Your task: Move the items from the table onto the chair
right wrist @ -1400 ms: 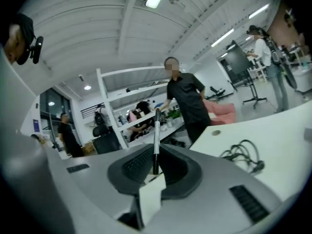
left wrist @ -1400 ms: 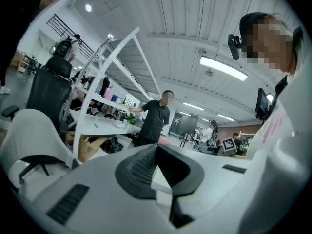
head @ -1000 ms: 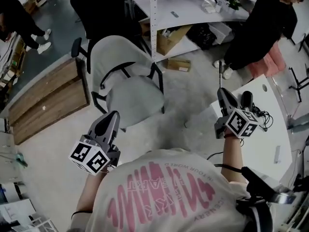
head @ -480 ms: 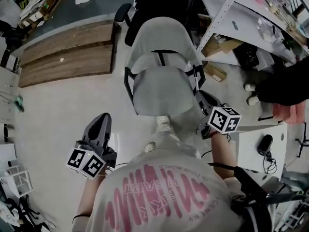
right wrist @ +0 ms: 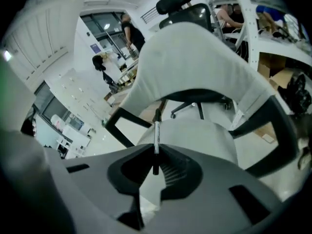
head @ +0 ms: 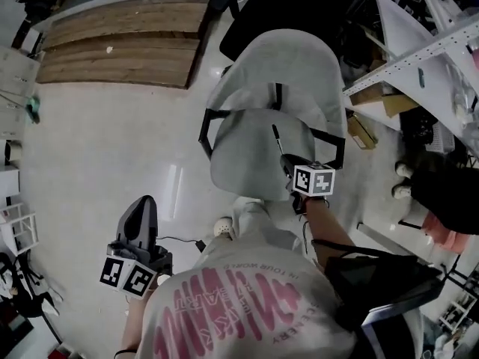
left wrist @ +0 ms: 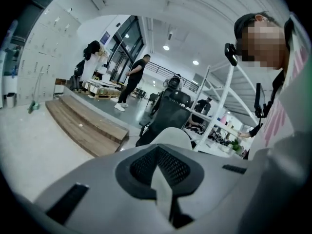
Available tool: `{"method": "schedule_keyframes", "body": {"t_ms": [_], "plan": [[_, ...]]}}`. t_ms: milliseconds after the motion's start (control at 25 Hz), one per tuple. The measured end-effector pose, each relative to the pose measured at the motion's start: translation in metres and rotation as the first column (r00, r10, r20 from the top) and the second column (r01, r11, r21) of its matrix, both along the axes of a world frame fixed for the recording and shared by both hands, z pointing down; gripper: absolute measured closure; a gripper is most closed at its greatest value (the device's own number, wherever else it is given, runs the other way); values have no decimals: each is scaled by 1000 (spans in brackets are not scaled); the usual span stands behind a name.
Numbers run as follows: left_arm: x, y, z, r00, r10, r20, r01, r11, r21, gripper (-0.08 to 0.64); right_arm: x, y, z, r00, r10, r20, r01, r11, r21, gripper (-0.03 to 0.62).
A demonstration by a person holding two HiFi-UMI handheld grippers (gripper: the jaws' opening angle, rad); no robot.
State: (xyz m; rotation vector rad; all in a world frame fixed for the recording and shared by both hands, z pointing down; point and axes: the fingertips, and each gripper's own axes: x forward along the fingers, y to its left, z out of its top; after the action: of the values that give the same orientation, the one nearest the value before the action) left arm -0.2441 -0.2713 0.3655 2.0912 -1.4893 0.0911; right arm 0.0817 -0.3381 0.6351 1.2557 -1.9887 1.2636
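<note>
Pen is pinched by its near end in the closed right gripper and held over the chair seat near its right edge, seemingly for release there. The left gripper is shut and empty, held aside over the floor.

Left gripper sits low by the person's left side, jaws pressed together with nothing in them, pointing forward and a bit down. Right forearm is stretched out ahead, right gripper tipped down way steeper, jaws pinched on a skinny pen.
</note>
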Motion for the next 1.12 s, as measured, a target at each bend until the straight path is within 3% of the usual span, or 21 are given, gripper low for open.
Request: {"method": "schedule_keyframes", "body": {"t_ms": [160,360,560,760,840,960,1040,1120], "plan": [[30,-13,19,997,-56,56,61,994,-92,551,12,-15,77,994,-104,-19,99,983,-155,543],[38,-20,35,989,-96,114,115,979,-168,551,22,-10,138,988,-142,-58,117,942,-314,543],[42,-31,36,983,-106,148,134,972,-195,551,20,5,158,973,-208,-103,151,904,-400,541],[52,-34,42,986,-62,156,92,976,-195,551,16,21,177,977,-206,-56,158,876,-455,541],[55,-34,44,988,-41,148,69,980,-185,551,14,24,178,982,-185,-33,150,876,-459,526],[47,-32,45,992,-20,128,38,989,-145,551,16,32,170,992,-127,-28,101,890,-445,443],[41,-32,43,995,3,102,8,994,-106,551,14,31,156,999,-45,8,44,908,-416,434],[38,-31,39,996,44,76,-39,997,-64,551,7,19,130,993,65,103,-24,934,-356,436]]}}
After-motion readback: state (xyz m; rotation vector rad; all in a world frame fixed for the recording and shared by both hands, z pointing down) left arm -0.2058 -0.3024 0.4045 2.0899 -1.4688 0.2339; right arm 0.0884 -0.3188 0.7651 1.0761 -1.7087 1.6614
